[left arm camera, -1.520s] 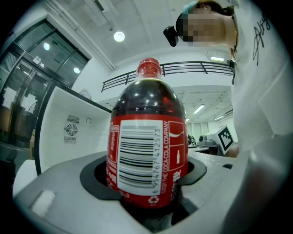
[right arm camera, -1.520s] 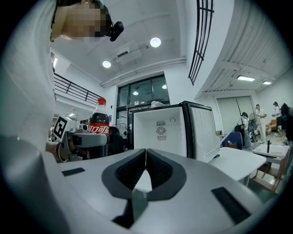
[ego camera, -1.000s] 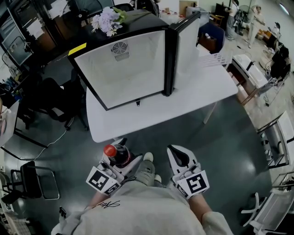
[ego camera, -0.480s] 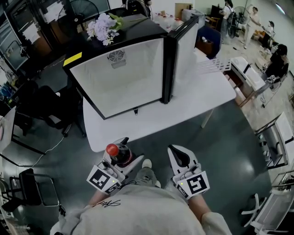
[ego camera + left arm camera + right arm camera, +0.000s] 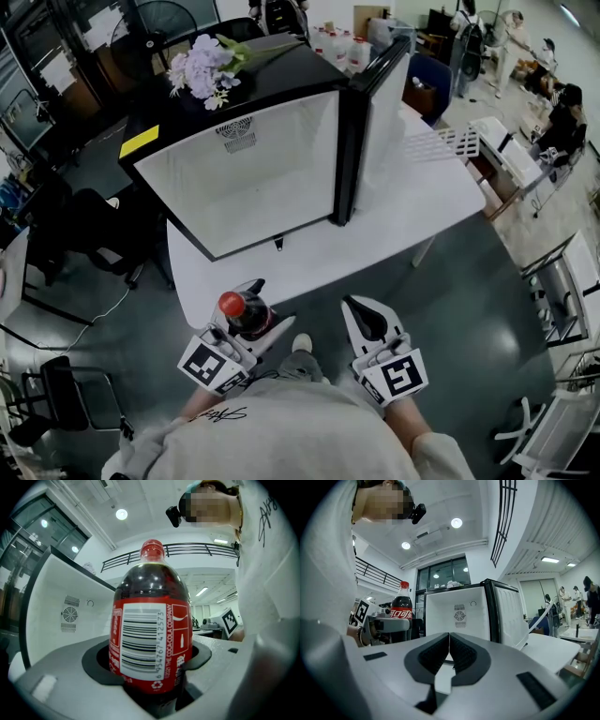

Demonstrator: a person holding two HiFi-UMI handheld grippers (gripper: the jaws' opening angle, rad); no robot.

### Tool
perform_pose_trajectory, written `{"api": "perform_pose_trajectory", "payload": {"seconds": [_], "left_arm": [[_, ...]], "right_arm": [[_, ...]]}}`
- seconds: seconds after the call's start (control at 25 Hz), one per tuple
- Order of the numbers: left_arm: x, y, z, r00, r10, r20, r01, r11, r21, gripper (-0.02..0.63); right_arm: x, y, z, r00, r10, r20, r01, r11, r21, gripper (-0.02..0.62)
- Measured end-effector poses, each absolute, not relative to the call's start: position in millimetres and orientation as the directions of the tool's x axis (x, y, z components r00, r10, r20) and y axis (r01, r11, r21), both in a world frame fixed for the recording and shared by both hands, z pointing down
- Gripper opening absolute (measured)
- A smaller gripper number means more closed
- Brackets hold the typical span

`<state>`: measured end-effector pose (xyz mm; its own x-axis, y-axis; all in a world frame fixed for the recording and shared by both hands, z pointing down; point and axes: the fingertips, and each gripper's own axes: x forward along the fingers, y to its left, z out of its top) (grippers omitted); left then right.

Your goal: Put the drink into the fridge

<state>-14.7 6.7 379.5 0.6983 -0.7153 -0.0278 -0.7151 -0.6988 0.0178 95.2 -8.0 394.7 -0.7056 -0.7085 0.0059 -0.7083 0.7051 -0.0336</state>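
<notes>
cola bottle point(image 5: 151, 639) in left hand-held gripper point(image 5: 258, 307) (right hand-held gripper point(image 5: 449, 652) closed) before apparently open fridge point(image 5: 246, 159)

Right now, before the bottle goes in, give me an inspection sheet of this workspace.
Surface: white rectangular table, carrying the fridge.
Job's things: black mini fridge stands on the table with its door open; white inside, nothing seen in it. Dark cola bottle with red cap is upright, short of the table.
Clutter: purple flower bunch on the fridge top.
Grippers: left gripper shut on the bottle; right gripper has its fingers together, empty.
Cables: thin cable on the floor left of the table.
Surroundings: black office chair at left; people at far right.
</notes>
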Motion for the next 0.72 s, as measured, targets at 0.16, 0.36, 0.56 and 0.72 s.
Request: {"api": "perform_pose_trajectory", "payload": {"seconds": [0.16, 0.36, 0.56, 0.72], "left_arm": [[-18.9, -11.1, 381.0, 0.704, -0.710, -0.025, -0.710, -0.704, 0.020, 0.322], [-22.7, -32.6, 381.5, 0.707, -0.706, -0.026, -0.706, -0.708, 0.032, 0.322], [-26.5, -52.0, 380.1, 0.710, -0.704, -0.028, -0.703, -0.710, 0.034, 0.322], [-29.5, -64.2, 381.0, 0.716, -0.697, -0.022, -0.696, -0.717, 0.039, 0.322]], "right_arm": [[88.7, -25.1, 394.7, -0.705, -0.710, 0.004, -0.709, 0.704, -0.034, 0.011], [83.3, -46.5, 395.2, -0.701, -0.713, 0.009, -0.713, 0.700, -0.037, 0.011], [77.1, -66.4, 394.8, -0.703, -0.710, 0.018, -0.711, 0.703, -0.040, 0.011], [69.5, -78.5, 392.8, -0.706, -0.708, 0.018, -0.708, 0.705, -0.041, 0.011]]}}
